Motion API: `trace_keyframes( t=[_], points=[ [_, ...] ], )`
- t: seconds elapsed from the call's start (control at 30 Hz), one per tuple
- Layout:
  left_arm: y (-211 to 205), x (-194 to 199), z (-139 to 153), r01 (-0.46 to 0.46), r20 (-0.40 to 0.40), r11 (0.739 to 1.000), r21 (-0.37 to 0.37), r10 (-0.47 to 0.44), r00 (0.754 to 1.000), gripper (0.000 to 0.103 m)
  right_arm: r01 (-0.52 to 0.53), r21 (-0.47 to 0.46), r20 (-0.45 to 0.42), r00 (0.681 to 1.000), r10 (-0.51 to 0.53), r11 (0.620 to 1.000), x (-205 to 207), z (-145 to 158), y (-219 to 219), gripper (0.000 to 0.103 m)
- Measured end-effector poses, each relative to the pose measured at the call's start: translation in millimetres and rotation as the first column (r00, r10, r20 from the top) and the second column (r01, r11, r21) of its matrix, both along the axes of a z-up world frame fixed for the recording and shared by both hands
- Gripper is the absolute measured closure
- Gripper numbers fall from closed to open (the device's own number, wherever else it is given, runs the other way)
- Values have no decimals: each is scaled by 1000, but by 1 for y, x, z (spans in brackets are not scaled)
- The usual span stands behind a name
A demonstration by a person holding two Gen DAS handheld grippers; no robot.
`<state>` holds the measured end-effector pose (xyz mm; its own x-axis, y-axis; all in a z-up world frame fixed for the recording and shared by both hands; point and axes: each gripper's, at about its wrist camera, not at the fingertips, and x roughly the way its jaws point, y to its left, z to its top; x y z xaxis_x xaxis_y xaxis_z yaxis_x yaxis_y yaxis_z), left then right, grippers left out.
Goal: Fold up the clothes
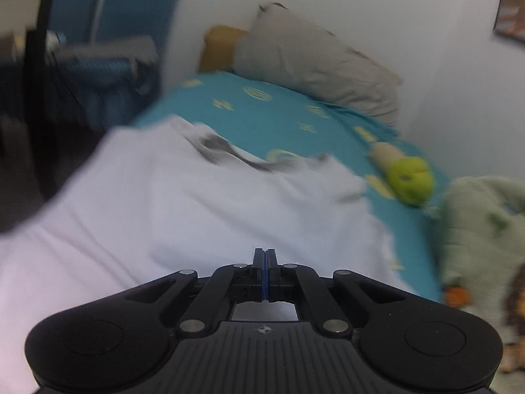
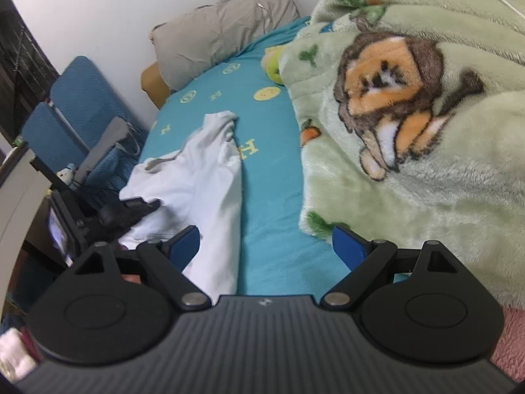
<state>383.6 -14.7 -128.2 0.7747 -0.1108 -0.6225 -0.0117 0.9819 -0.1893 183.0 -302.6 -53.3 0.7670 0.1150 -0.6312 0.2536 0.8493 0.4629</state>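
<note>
A white shirt (image 1: 197, 203) lies spread on the teal bed sheet (image 1: 262, 111), with its grey collar at the far end. My left gripper (image 1: 265, 256) is low over the shirt's near part. Its jaws are pressed together, and I see no cloth between the blue pads. In the right wrist view the shirt (image 2: 203, 177) lies left of centre with one sleeve reaching up the bed. The left gripper (image 2: 137, 210) shows there as a dark blur at the shirt's left edge. My right gripper (image 2: 265, 249) stands open above the sheet (image 2: 269, 180), its left finger over the shirt's right edge.
A thick green blanket (image 2: 410, 131) with a lion print is heaped on the bed's right side. A grey pillow (image 2: 223, 32) leans on the wall at the head, and a green toy (image 2: 274, 65) lies near it. Blue folding chairs (image 2: 75, 111) stand left of the bed.
</note>
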Motion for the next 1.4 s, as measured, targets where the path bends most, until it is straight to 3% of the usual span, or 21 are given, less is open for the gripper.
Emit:
trace_keyframes(
  t=[0.07,0.13,0.2,0.23,0.3,0.33,0.53,0.63,0.73,0.8,0.87,0.9,1.0,1.1,1.23,1.4],
  points=[
    [5,5,-2,22,-48,1000,8,-22,999,101,12,23,-10,1000,-12,1000,1,-2,-4,14],
    [9,0,-7,62,-126,998,-33,-65,990,87,19,35,-7,1000,-19,999,0,-2,-5,14],
    [9,-9,-11,68,-176,995,-72,-80,981,64,18,35,2,1000,-18,999,-2,0,-4,14],
    [10,-14,-10,64,-178,993,-96,-80,981,57,16,33,3,1000,-16,999,-3,1,-4,14],
    [11,-20,-10,24,-202,990,-142,-52,978,23,13,27,5,1000,-13,1000,-5,2,-2,14],
    [13,-21,-11,-8,-222,986,-164,-29,975,20,11,25,5,1000,-11,1000,-6,3,-1,14],
    [16,-15,-17,-90,-234,960,-264,27,972,20,13,15,-3,1000,-13,1000,-8,3,1,14],
    [14,-7,-19,-103,-199,962,-254,53,979,33,17,19,-12,1000,-17,1000,-6,1,0,14],
    [10,-1,-23,-90,-133,972,-218,62,989,55,10,17,-16,1000,-9,1000,-4,-1,1,14],
    [11,1,-27,-85,-109,976,-199,64,992,79,7,16,-22,1000,-6,1000,-2,-3,2,14],
    [17,1,-28,-70,-95,973,-222,49,994,96,4,21,-27,1000,-3,1000,0,-4,2,14],
    [20,1,-26,-53,-92,970,-235,32,995,98,4,23,-28,1000,-3,1000,1,-4,2,14],
    [22,-2,-3,6,13,981,-195,-4,1000,99,0,25,-29,1000,1,1000,2,-5,3,14],
    [19,-1,18,-24,94,997,-73,31,995,99,0,25,-33,999,1,1000,4,-6,4,14],
    [12,10,13,-42,29,997,68,40,999,94,-6,5,-41,999,6,1000,9,-8,8,14],
    [34,-35,7,21,-108,997,-78,-30,994,66,-12,-9,-54,998,12,1000,11,-11,10,14]
  ],
)
